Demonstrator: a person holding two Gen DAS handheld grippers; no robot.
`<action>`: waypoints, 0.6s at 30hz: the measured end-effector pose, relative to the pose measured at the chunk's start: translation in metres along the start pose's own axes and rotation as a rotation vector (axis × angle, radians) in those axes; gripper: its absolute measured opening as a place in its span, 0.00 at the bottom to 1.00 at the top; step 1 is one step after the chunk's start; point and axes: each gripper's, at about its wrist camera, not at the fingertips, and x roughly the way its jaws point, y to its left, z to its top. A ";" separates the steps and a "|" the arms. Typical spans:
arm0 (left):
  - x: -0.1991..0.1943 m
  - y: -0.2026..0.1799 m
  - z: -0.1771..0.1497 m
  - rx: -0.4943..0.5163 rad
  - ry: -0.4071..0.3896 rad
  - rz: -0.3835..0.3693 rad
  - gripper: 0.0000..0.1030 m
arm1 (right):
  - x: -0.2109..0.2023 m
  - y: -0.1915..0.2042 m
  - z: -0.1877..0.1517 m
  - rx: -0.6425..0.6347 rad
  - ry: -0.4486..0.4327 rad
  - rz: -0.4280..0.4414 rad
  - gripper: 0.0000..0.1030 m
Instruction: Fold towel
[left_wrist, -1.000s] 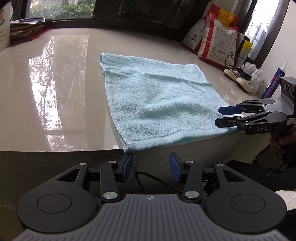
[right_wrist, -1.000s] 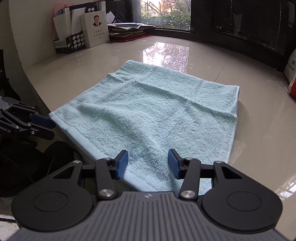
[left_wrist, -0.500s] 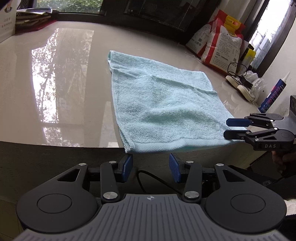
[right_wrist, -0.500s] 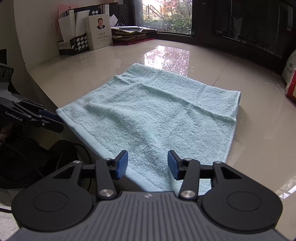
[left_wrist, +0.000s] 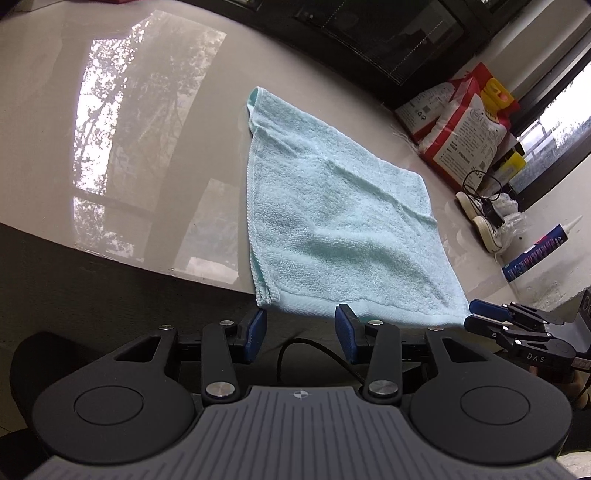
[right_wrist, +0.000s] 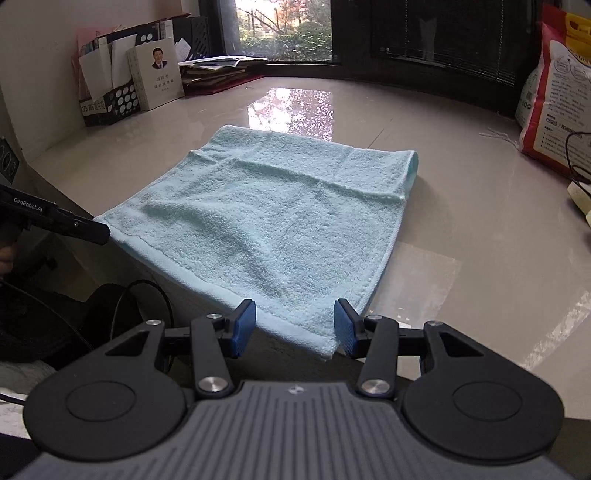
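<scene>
Both jaws stand open, nothing gripped. Light-blue towel (right_wrist: 269, 225) lies flat on the glossy desk (right_wrist: 461, 229), its near hem overhanging the desk's edge. Left gripper (left_wrist: 300, 334) and right gripper (right_wrist: 294, 326) each flank a near towel corner, likely to pinch it.

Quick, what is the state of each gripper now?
Left gripper: open, holding nothing, at the towel's near edge.
Right gripper: open, holding nothing, at its near corner.
</scene>
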 end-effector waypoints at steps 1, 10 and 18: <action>0.000 0.002 0.000 -0.021 0.000 -0.001 0.32 | -0.002 -0.003 -0.004 0.046 -0.001 0.001 0.44; 0.000 -0.003 -0.005 -0.062 -0.057 0.054 0.31 | -0.025 -0.025 -0.032 0.481 -0.058 0.076 0.41; -0.001 0.000 -0.010 -0.084 -0.099 0.062 0.31 | -0.021 -0.055 -0.059 0.901 -0.128 0.223 0.39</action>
